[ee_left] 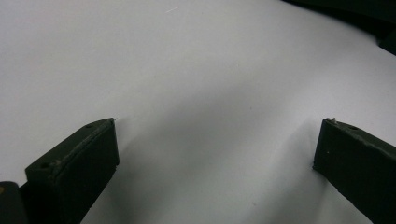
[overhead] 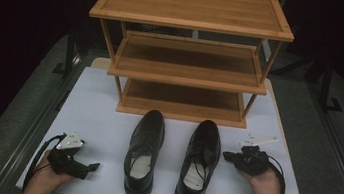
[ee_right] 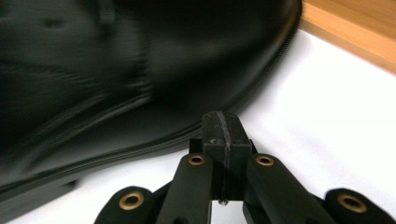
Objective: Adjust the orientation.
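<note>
Three-tier bamboo shoe rack [overhead: 185, 73]: shelves bare | pair of black leather lace-up shoes [overhead: 199, 163]: set on white table top [overhead: 101, 118] before rack | left gripper [overhead: 92, 166]: spread | right gripper [overhead: 226, 155]: pressed together beside right shoe | room: dark

Light falls from above onto the white table [overhead: 106, 118], which stands bright while the room around it sinks into near black. The wooden rack [overhead: 194, 9] glows warm on top, and its lower shelves lie in shadow. The high view is soft and slightly grainy. In the left gripper view the table is evenly lit, with faint grey shadows. In the right gripper view the black shoe [ee_right: 116, 70] is smeared by blur, with dull sheen.
</note>
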Motion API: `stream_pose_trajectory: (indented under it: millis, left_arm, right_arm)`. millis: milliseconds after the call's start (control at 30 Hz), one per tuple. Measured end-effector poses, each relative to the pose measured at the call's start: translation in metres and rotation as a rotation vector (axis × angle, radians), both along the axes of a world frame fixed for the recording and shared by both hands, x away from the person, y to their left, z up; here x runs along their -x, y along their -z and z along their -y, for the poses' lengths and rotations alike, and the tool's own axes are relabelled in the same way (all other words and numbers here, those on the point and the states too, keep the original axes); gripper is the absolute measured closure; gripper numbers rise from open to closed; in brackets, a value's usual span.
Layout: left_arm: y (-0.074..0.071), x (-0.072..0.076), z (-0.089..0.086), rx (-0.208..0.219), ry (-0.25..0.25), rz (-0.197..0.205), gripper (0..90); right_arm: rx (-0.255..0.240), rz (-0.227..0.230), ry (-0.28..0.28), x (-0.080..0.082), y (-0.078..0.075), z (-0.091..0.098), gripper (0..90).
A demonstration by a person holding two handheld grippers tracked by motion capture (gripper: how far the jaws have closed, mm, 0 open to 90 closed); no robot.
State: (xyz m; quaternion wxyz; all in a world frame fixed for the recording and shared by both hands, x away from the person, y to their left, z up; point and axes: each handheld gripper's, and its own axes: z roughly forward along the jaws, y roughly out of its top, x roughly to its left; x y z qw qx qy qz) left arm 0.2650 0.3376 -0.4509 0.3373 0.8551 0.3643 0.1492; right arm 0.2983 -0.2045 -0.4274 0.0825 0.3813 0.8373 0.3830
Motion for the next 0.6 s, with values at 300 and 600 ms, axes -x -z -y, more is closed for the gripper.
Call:
stream_pose_trajectory:
  millis: [300, 600]
  left_arm:
    - [0.000, 0.000, 0.000, -0.001, -0.001, 0.000, 0.0]
    - [0.000, 0.000, 0.000, -0.001, 0.000, 0.001, 0.0]
  right_arm:
    - [-0.051, -0.009, -0.039, 0.043, 0.009, -0.001, 89.9]
    - [-0.053, -0.017, -0.091, 0.044, 0.015, -0.018, 89.9]
